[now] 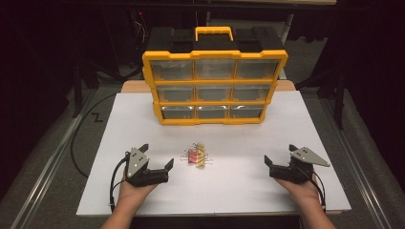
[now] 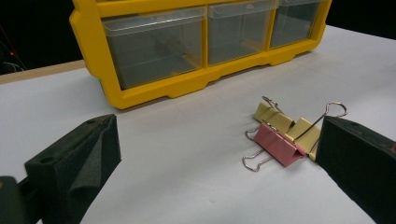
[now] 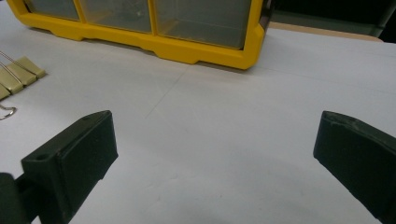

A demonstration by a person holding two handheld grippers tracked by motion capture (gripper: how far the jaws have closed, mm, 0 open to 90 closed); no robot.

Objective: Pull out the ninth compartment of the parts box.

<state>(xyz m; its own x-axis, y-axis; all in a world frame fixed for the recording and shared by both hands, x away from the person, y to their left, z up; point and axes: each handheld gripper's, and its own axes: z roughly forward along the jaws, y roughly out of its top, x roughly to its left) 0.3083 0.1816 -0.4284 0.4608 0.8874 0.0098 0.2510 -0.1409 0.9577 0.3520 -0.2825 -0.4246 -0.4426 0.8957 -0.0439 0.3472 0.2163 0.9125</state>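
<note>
Your left gripper (image 1: 157,164) has its black jaws spread wide with nothing between them, resting low on the white table sheet (image 1: 143,124); in the left gripper view the foam pads (image 2: 88,154) stand far apart and the clips lie just inside the right-hand one. Your right gripper (image 1: 279,160) is equally wide and empty, its fingers (image 3: 79,149) framing bare sheet.

Between the two, at the centre of the sheet, sits the small cluster of metal binder clips: one pink clip (image 2: 279,145) lying against several pale yellow clips (image 2: 280,121), wire handles sticking out. From your left gripper they lie at about two o'clock, near; from your right gripper at about ten o'clock, farther off.

Beyond them, at twelve o'clock, stands the yellow plastic organiser case (image 1: 215,86) with its nine clear drawers, all shut.

You look to be at the start: nothing is picked yet. The next move likely calls for swinging the left gripper over the pink clip, straddling its folded body rather than the wire loops, then closing firmly
</note>
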